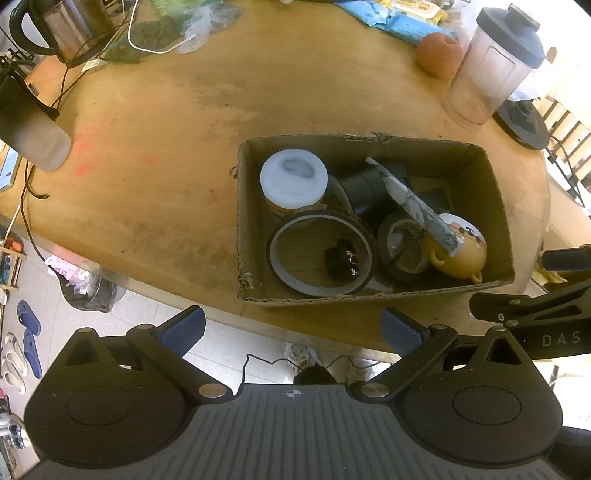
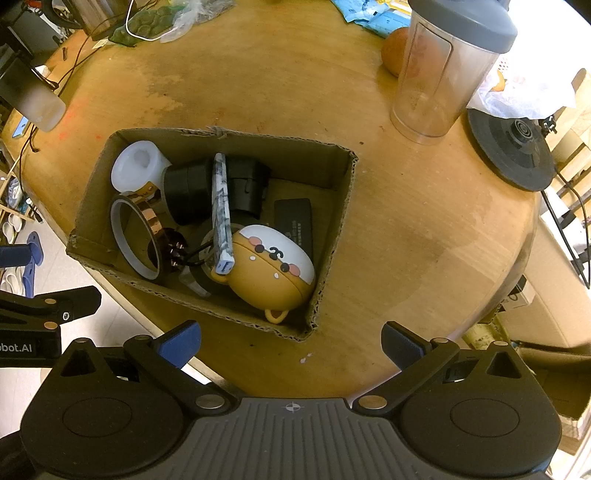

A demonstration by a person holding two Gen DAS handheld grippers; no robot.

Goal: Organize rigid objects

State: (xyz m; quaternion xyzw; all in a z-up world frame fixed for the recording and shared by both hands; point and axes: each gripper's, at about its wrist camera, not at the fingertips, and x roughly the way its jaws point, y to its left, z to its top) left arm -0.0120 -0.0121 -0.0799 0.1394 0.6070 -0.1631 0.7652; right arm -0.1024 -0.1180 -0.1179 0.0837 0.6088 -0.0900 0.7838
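On the round wooden table, close to its near edge, an open cardboard box is seen, and every task item in view lies inside it. At the box's far left corner a jar with a white lid stands upright. Just in front of it a large tape ring lies flat, and a small black clip is enclosed by the ring. Beside the jar a black cylindrical part is lodged, touching the jar's side. A marbled white-and-grey bar is propped at a tilt across the pile, its lower end resting against a tan bear-faced case at the near right corner. A darker tape roll is partly covered by the bar and the case. A flat black card lies on the box floor by the right wall.

Both grippers are held above the near table edge, short of the box. The left gripper is shown with its 2 blue-padded fingers spread wide and nothing between them. The right gripper is likewise parted and empty.

Farther back, a clear blender jug with a grey lid is set upright, with an orange fruit beside it. A frosted bottle is seen at the left edge, and a steel kettle at the far left.
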